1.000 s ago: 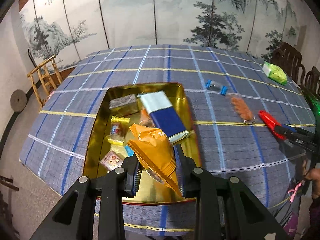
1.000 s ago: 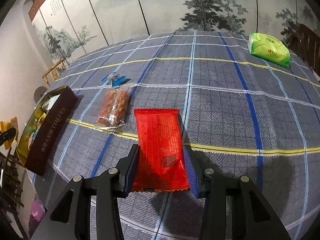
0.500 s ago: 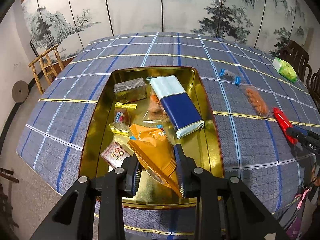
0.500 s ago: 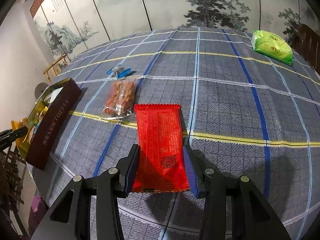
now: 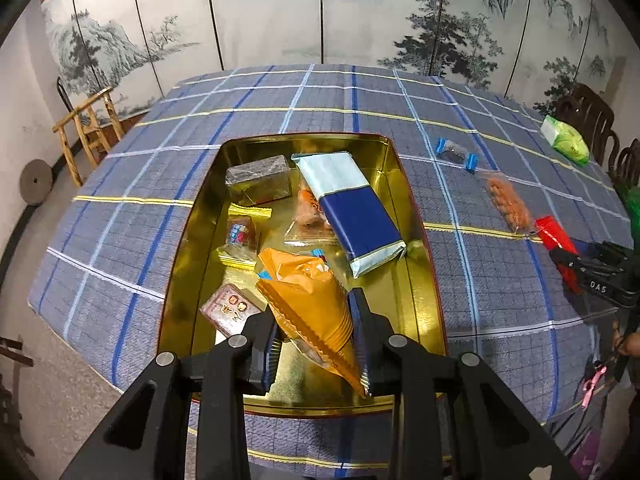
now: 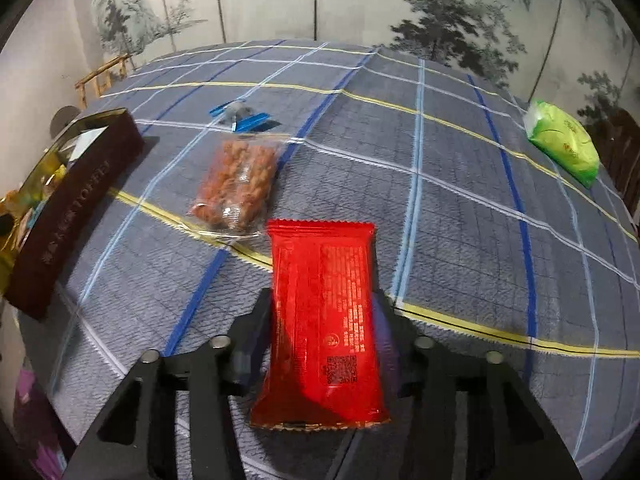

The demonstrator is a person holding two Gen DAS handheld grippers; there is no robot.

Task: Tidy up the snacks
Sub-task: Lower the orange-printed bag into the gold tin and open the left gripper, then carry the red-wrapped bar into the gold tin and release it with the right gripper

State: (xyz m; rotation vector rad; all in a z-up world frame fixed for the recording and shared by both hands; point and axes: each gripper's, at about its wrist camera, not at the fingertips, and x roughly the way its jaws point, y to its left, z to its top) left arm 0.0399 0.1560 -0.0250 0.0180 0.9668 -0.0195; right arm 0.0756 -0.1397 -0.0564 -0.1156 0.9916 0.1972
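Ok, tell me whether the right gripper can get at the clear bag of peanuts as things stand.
Probably not yet: the right gripper is shut on the red packet, so it has no free jaws. The peanut bag itself lies uncovered on the tablecloth just ahead.

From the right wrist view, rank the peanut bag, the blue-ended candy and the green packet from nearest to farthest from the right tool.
1. Peanut bag: just ahead and left of the right tool, beside the red packet it holds.
2. Blue-ended candy: farther back on the left, just behind the peanuts.
3. Green packet: far right, near the table's edge.
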